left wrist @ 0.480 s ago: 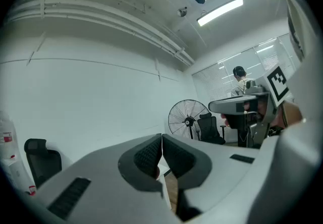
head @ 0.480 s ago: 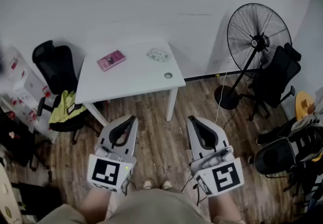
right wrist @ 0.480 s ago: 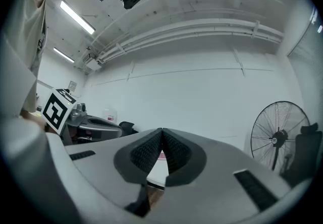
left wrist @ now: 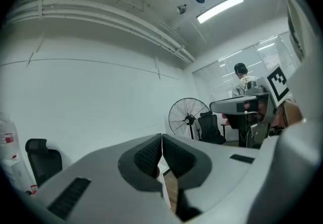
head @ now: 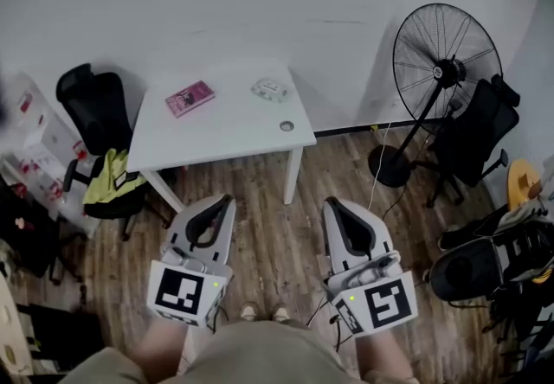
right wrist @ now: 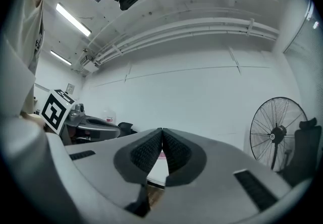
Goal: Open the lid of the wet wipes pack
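Note:
A white table [head: 234, 136] stands ahead by the wall. On it lie a pale, clear-wrapped pack [head: 270, 90], a flat pink pack [head: 190, 99] and a small round object [head: 286, 125]. I cannot tell which one is the wet wipes pack. My left gripper [head: 227, 199] and right gripper [head: 331, 202] are held level over the wooden floor, well short of the table. Both are shut with nothing between the pads. The left gripper view shows its jaws [left wrist: 162, 137] closed, and the right gripper view shows the same [right wrist: 161, 130].
A standing fan [head: 446, 71] is to the right of the table, with a black office chair [head: 472, 127] beside it. Another black chair [head: 93, 110] and a seat with a yellow garment [head: 111, 183] stand at the left. A person [left wrist: 242, 79] is far behind.
The head view has shifted slightly, so the table sits a touch higher and to the left. Both grippers keep their places and stay shut.

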Demonstrator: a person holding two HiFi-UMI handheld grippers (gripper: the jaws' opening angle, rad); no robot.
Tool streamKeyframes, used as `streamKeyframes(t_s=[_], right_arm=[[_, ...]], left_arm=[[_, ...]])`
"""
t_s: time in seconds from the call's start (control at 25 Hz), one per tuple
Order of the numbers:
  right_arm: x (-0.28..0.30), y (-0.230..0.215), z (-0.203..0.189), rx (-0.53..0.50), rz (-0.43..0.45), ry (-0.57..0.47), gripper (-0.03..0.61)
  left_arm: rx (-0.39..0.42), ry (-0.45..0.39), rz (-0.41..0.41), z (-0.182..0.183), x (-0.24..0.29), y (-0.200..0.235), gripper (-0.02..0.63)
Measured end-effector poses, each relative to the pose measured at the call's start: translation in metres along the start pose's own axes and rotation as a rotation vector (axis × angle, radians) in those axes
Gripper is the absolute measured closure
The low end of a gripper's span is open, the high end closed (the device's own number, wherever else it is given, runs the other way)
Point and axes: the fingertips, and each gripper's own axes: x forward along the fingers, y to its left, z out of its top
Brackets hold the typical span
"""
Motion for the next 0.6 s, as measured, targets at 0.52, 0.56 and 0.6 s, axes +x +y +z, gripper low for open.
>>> streamKeyframes(t_s=[0.52, 0.56, 0.6], right_arm=[[-0.02, -0.03, -0.021, 0.024, 0.052, 0.018, 0.371], [-0.018, -0.03, -0.022, 0.021, 0.057, 0.021, 0.371], [-0.016, -0.03, -0.023, 0.016, 0.062, 0.025, 0.371]], left_arm=[[-0.029, -0.003, 0.049, -0.003, 0.007, -0.026, 0.591], [-0.03, 0.0, 0.051, -0.004, 0.007, -0.026, 0.591], [-0.032, 0.003, 0.054, -0.006, 0.008, -0.025, 0.592]])
